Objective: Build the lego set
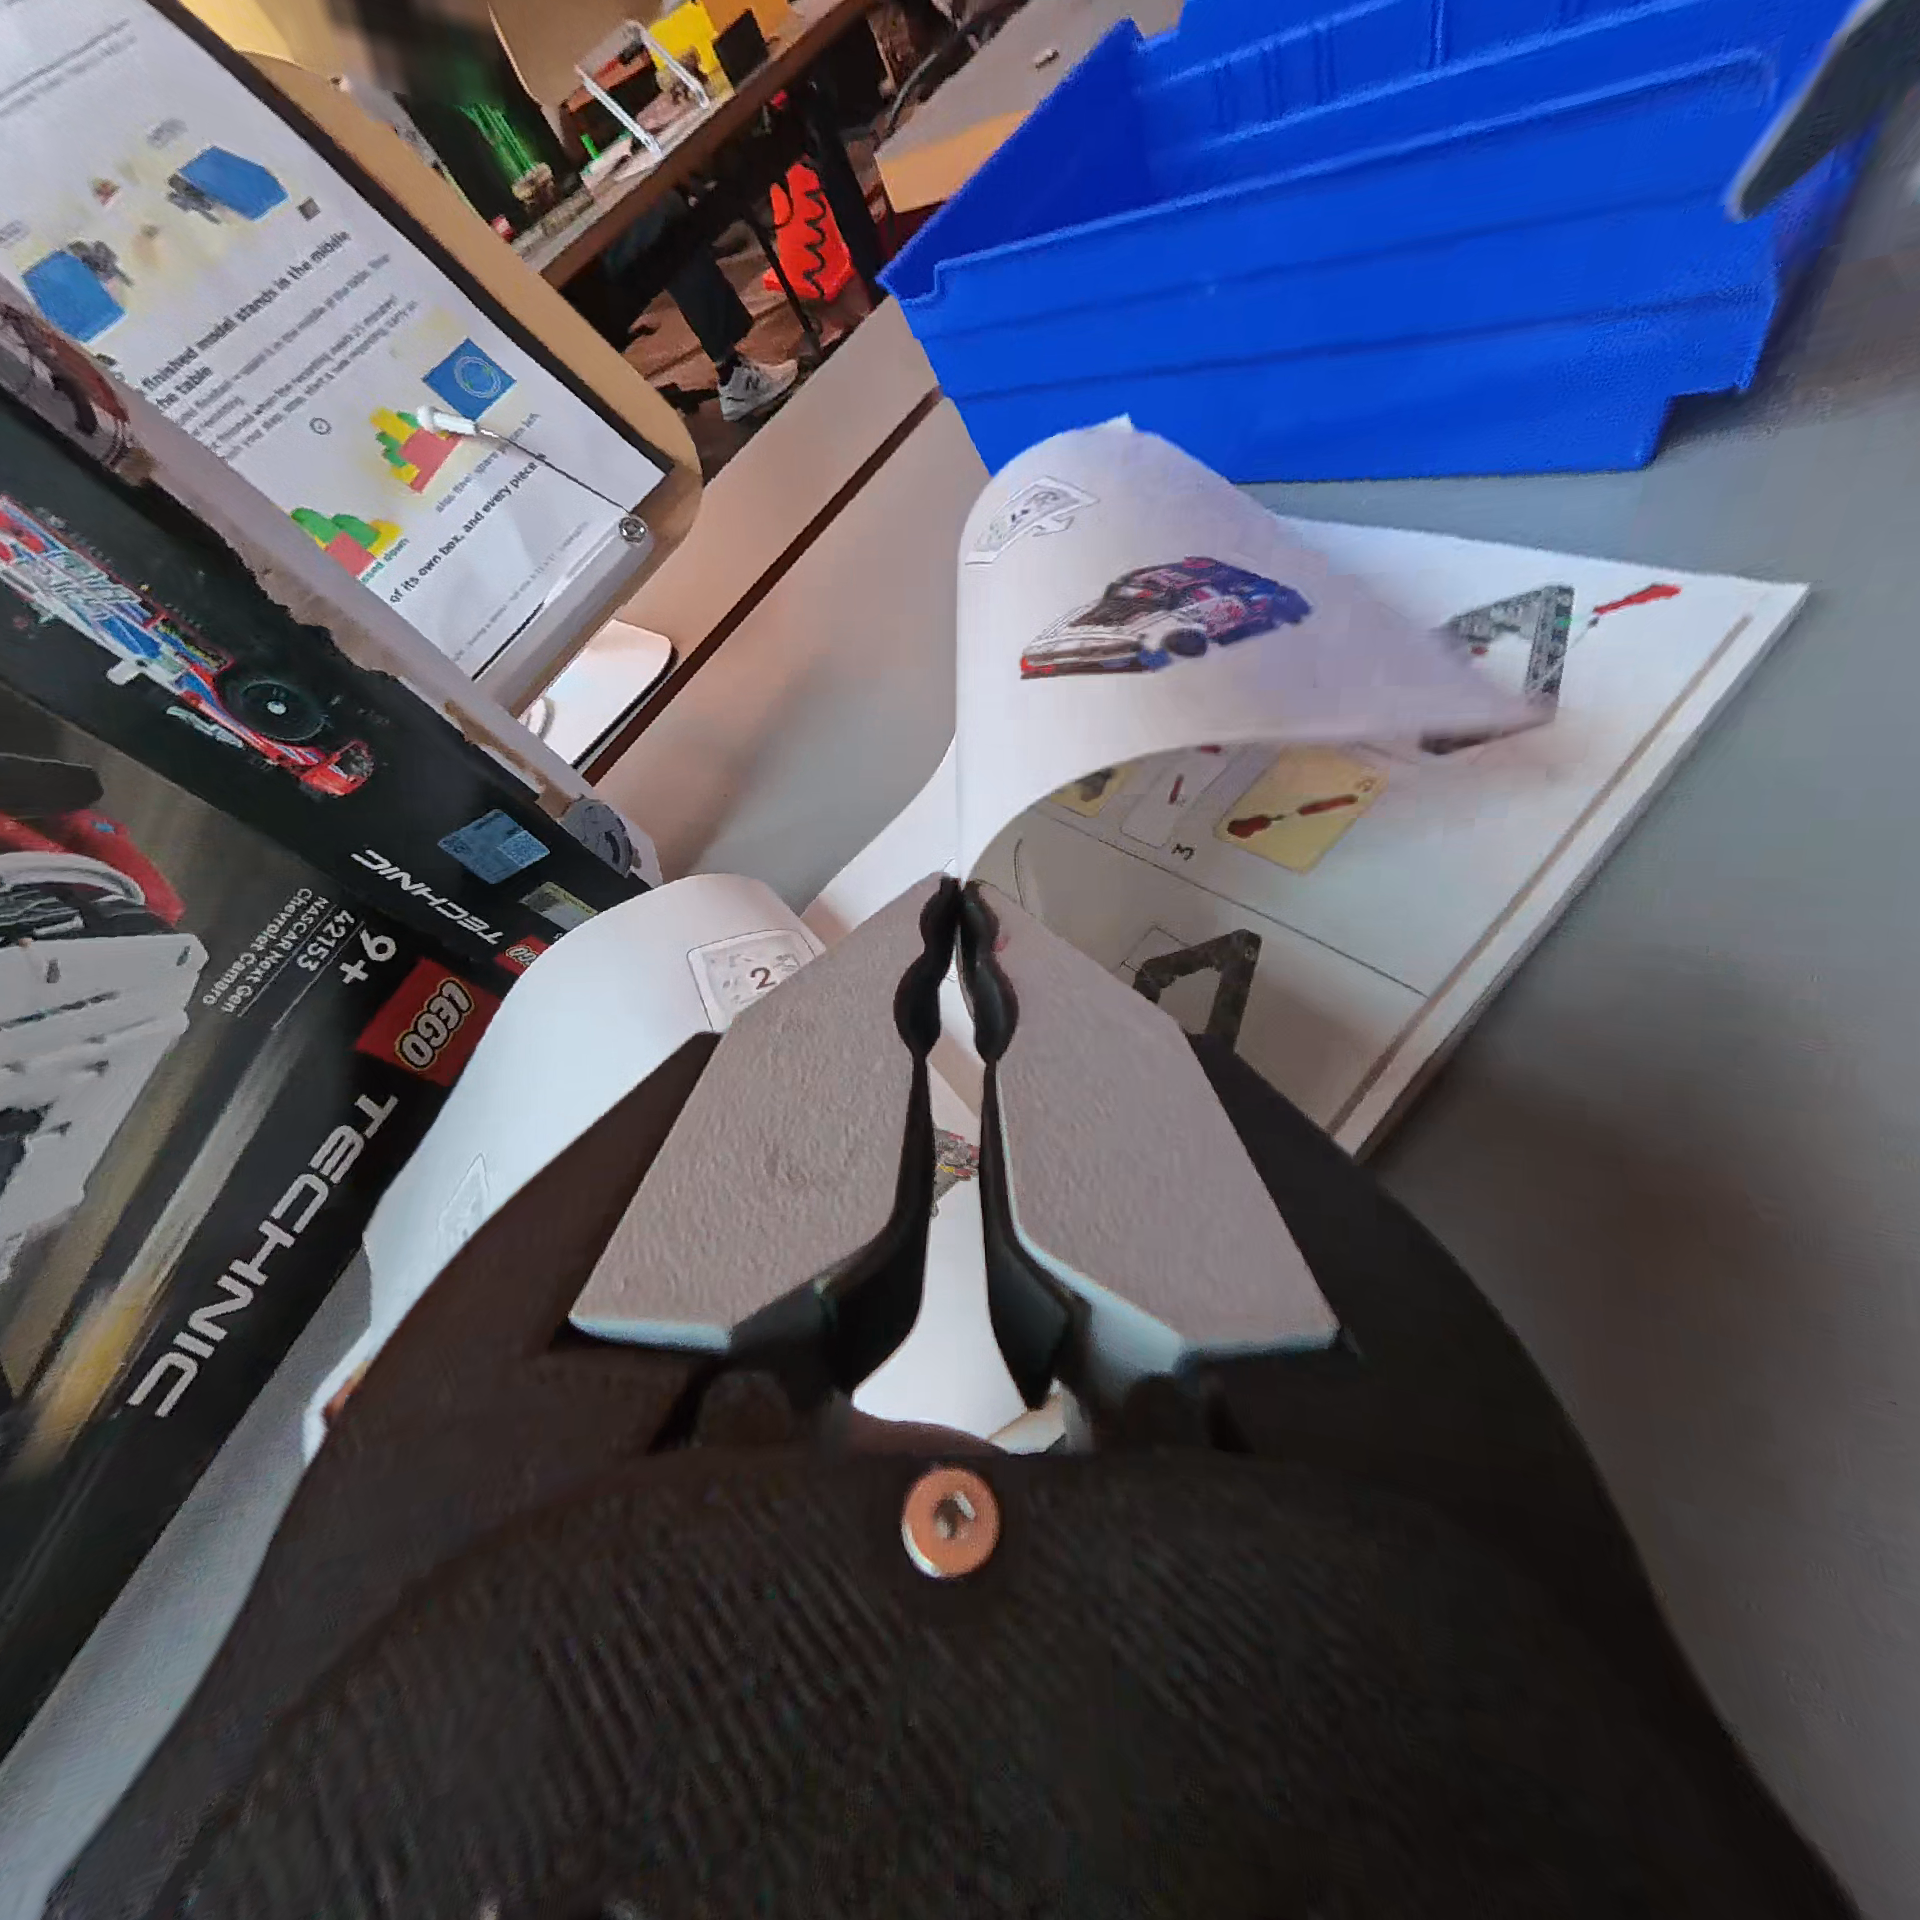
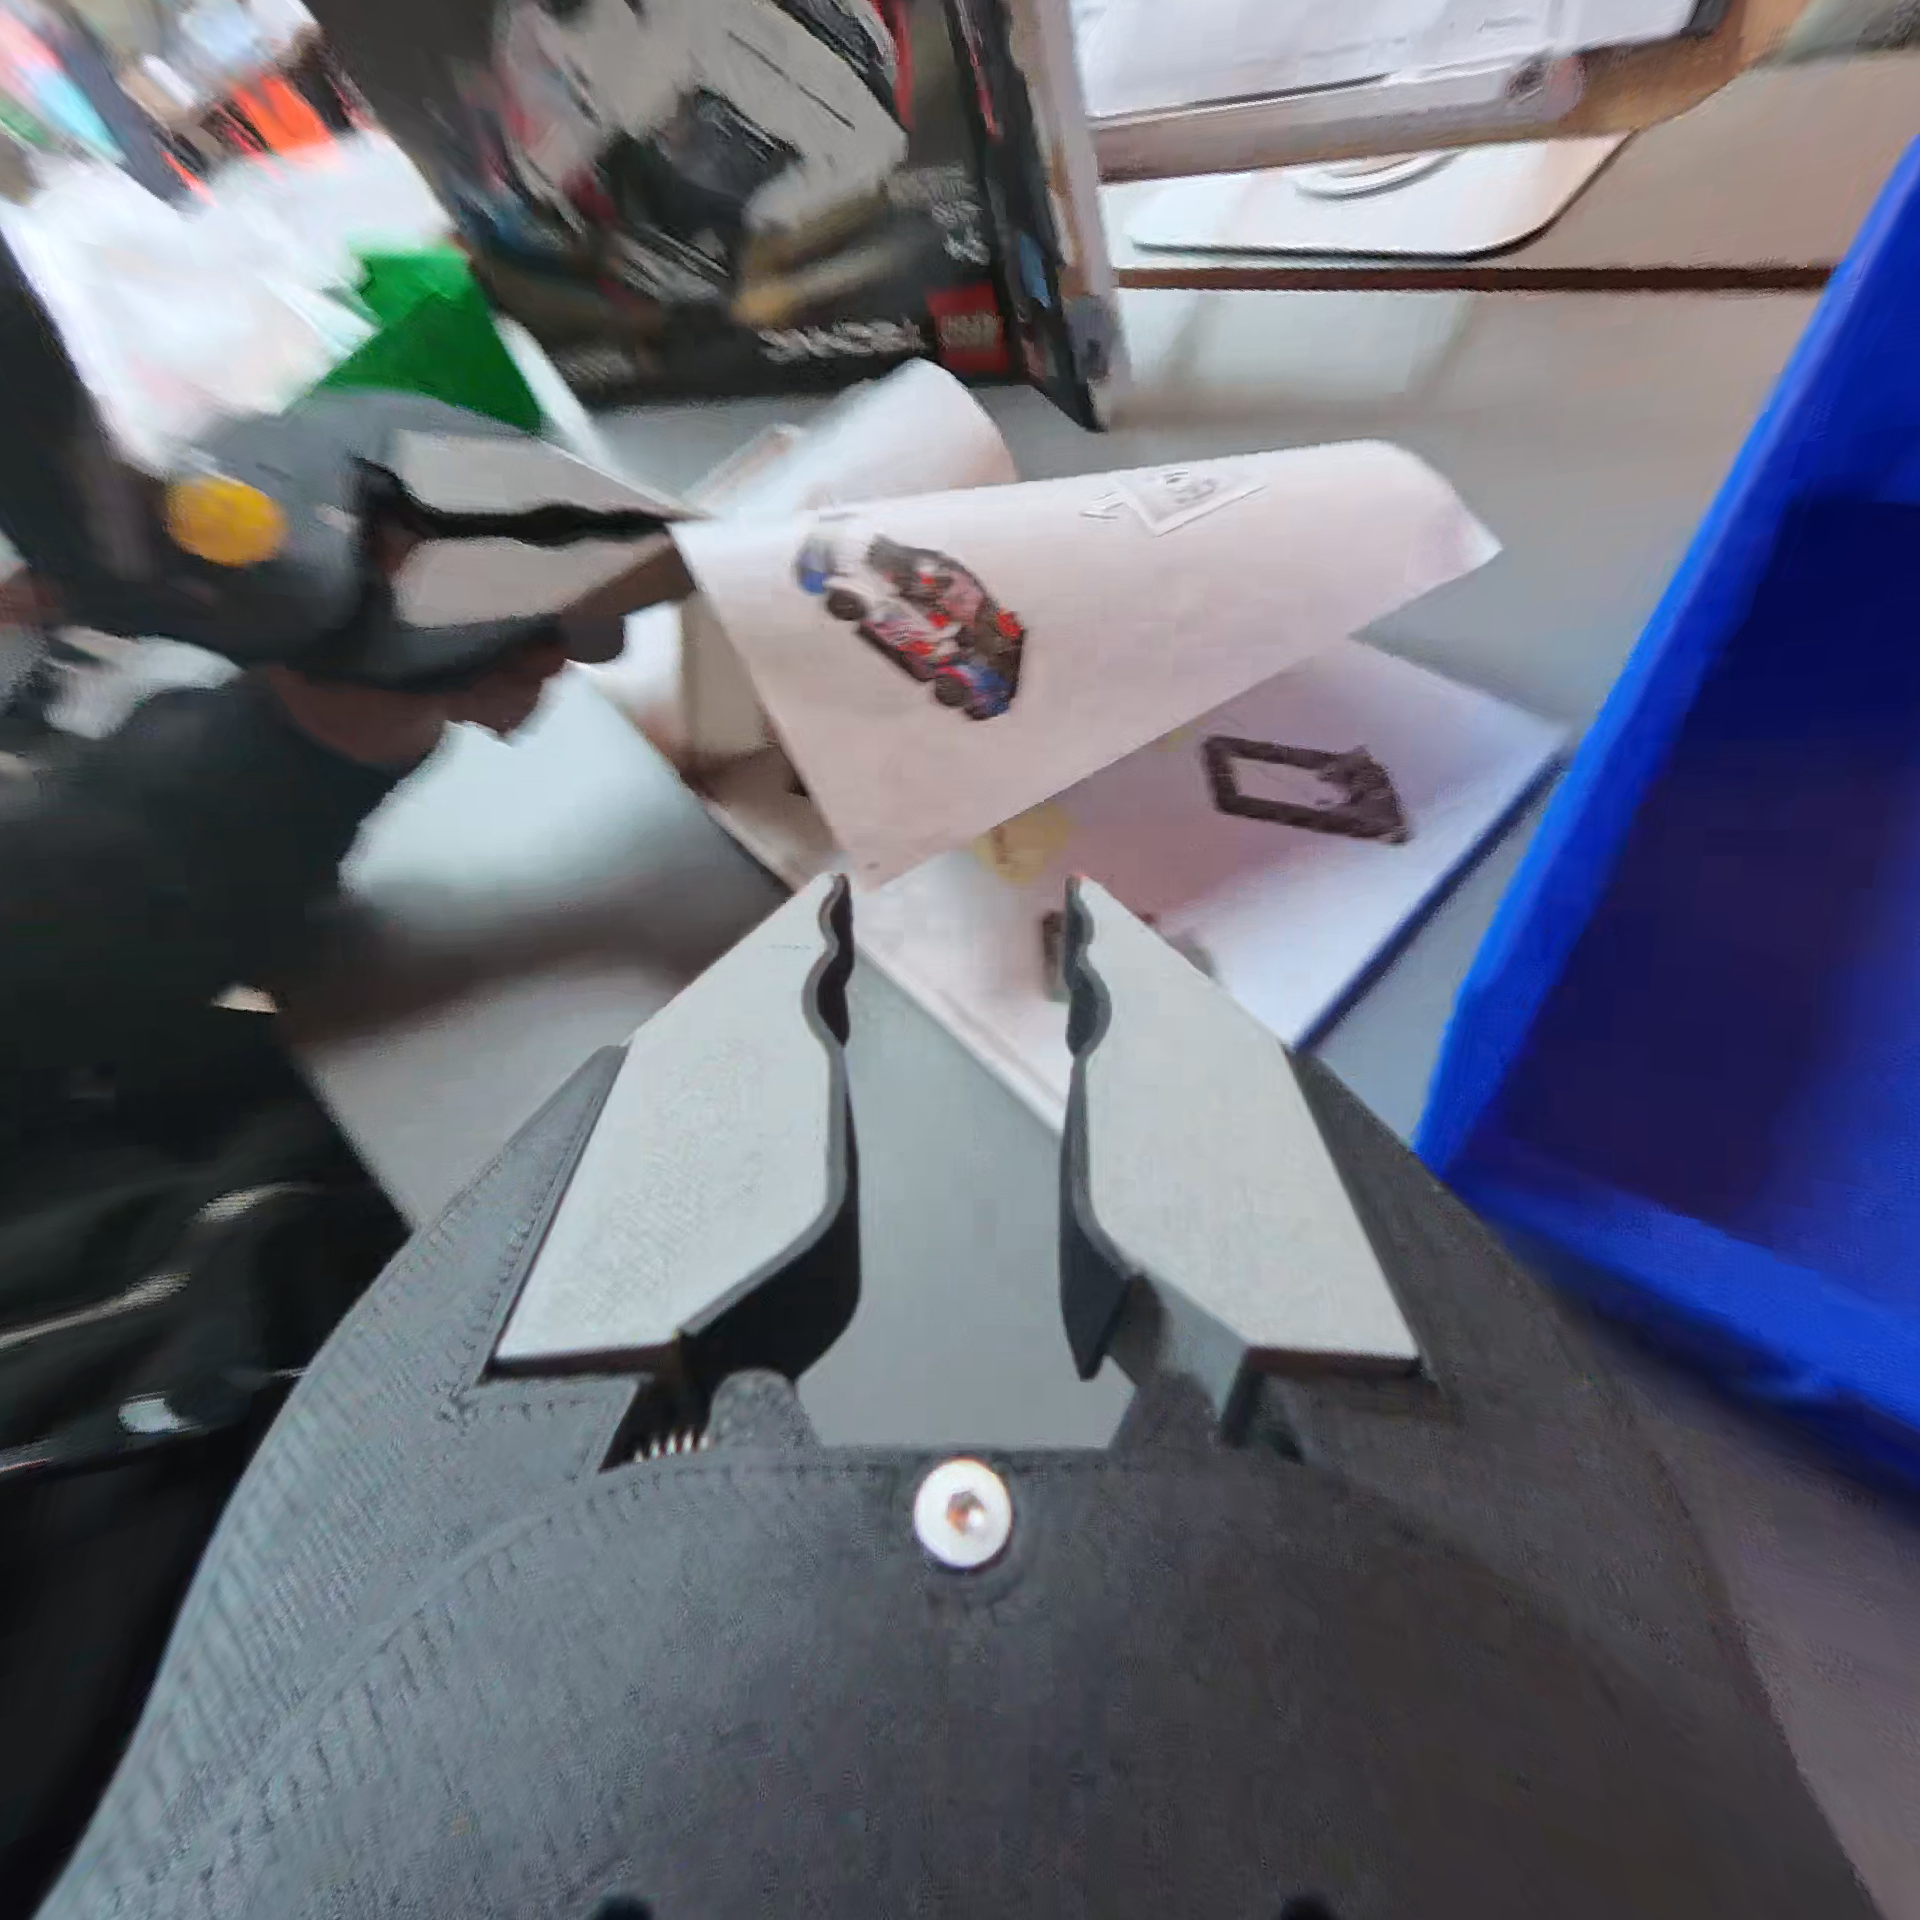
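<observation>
A page (image 1: 1195, 623) of the instruction booklet (image 1: 1621, 790) is being pinched in the closed left claw (image 1: 951, 904) for turning, while the right claw (image 2: 956, 914) is being held wide and empty nearby.

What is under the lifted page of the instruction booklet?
Under the lifted page, pinched by the left gripper, lies the next open page of the booklet, with drawn dark frame parts and yellow boxes. The curling sheet covers the middle part of that page.
</observation>
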`<state>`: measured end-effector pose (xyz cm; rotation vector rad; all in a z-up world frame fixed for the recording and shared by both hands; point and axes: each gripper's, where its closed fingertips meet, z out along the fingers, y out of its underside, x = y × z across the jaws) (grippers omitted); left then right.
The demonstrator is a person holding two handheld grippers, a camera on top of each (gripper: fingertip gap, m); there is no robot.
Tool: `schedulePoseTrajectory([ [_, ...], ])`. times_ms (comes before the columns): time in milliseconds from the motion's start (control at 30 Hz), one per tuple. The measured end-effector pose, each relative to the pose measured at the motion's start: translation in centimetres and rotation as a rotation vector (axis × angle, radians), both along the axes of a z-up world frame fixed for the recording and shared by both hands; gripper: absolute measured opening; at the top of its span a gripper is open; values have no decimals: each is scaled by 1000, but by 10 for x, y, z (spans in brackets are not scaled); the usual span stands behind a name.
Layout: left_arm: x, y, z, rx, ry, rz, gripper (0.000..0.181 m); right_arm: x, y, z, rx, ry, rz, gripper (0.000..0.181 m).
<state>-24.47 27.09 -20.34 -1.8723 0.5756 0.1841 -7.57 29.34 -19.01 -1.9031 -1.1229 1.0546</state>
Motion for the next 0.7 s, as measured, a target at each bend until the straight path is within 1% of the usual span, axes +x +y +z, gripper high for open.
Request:
schedulePoseTrajectory([
  [33, 0, 0, 0, 0, -26, 2, 0, 0, -8, 3, -71, 55, 24, 40],
  [67, 0, 0, 1, -2, -56, 3, 0, -2, -14, 3, -127, 94, 44, 43],
  [133, 0, 1, 6, 10, -95, 3, 0, -13, -20, -10, -225, 112, 63, 55],
  [167, 1, 2, 8, 13, -94, 1, 0, -22, -27, -14, -277, 132, 94, 57],
  [233, 3, 1, 9, 20, -58, -11, 0, -41, -37, -5, -390, 242, 158, 58],
  [333, 7, -5, 8, 37, -14, -30, 0, -57, -36, 12, -515, 371, 216, 60],
  [400, 10, -10, 6, 38, -19, -46, 0, -62, -27, 26, -551, 439, 217, 63],
  [433, 13, -12, 3, 22, -55, -61, 0, -64, -21, 33, -545, 466, 203, 63],
  [467, 17, -15, -1, -4, -114, -80, 0, -67, -15, 37, -521, 477, 180, 65],
  [500, 22, -18, -6, -30, -164, -102, 0, -71, -9, 39, -493, 470, 152, 71],
  [533, 25, -20, -12, -42, -180, -121, 0, -77, -6, 40, -475, 448, 135, 74],
  [567, 25, -21, -17, -43, -168, -130, 0, -83, -5, 38, -475, 418, 134, 71],
  [600, 25, -22, -22, -45, -150, -128, 0, -89, -6, 38, -483, 396, 148, 58],
  [667, 25, -25, -28, -61, -139, -131, 0, -97, -12, 40, -475, 373, 197, 9],
  [700, 24, -25, -29, -58, -141, -127, 0, -101, -17, 39, -460, 356, 221, 0],
])
